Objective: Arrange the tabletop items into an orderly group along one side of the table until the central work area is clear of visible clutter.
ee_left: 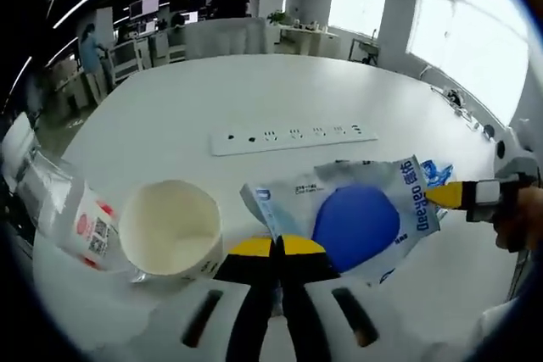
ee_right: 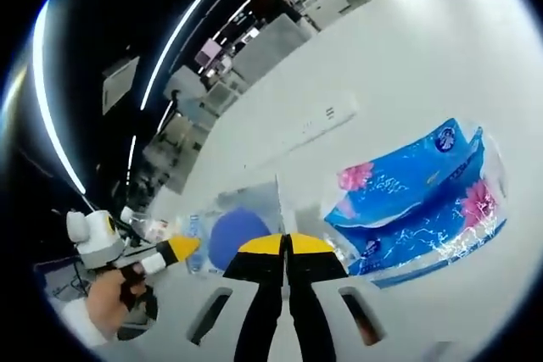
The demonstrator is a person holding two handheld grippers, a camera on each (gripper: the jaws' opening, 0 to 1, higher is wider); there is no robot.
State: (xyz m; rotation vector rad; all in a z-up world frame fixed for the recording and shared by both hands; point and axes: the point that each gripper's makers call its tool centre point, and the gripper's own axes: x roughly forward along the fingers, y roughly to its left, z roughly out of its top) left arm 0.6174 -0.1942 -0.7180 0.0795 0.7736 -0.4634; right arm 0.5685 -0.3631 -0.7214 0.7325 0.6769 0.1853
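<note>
A crinkled white and blue pouch point(ee_left: 365, 222) with a big blue circle is held up over the white table point(ee_left: 254, 91). My left gripper point(ee_left: 276, 245) is shut on its near left corner. My right gripper point(ee_left: 443, 195) enters from the right, its yellow tip closed on the pouch's right edge. In the right gripper view the pouch point(ee_right: 237, 233) sits just beyond my shut right gripper point(ee_right: 287, 245), and the left gripper point(ee_right: 183, 247), held by a hand point(ee_right: 109, 298), pinches its far side. A blue tissue pack point(ee_right: 424, 188) with pink flowers lies to the right.
A white paper cup point(ee_left: 170, 228) stands open-mouthed at the near left, beside a clear plastic bottle point(ee_left: 72, 209) with a red label lying on its side. A white power strip point(ee_left: 293, 136) runs across mid-table. Desks and a person stand beyond the far edge.
</note>
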